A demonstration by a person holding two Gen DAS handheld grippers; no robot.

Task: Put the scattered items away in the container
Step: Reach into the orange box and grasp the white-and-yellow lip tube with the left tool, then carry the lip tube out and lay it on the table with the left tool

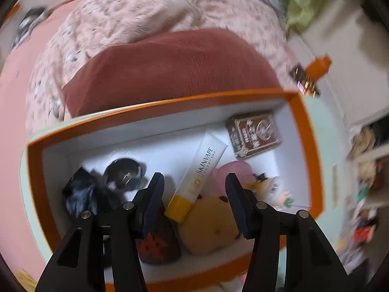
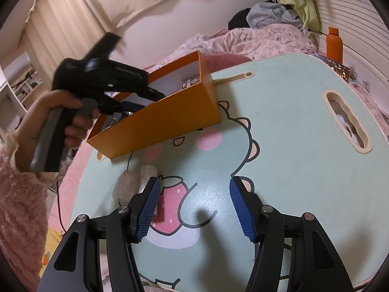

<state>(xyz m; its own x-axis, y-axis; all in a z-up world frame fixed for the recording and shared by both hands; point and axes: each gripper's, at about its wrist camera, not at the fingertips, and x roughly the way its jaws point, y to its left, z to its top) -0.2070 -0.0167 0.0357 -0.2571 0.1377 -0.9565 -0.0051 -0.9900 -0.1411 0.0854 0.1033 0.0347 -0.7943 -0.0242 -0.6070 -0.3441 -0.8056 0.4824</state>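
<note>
mint cartoon table point(image 2: 279, 146) bears orange, white-lined box point(image 1: 301, 121); both tools spread, empty.

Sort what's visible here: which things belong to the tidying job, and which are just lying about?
Job: orange box; inside it, cream tube, brown tin, tan plush; grey fluffy item not yet boxed.

Lying about: orange bottle, red cushion, floral quilt.

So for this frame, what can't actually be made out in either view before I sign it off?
- Left wrist view: the dark red item in the orange box is half hidden by the left gripper finger.
- Same view: clutter at the right edge is motion-blurred.
- Right wrist view: the box's near wall hides most contents.
- Right wrist view: the pale fuzzy item runs behind the right gripper finger.
</note>
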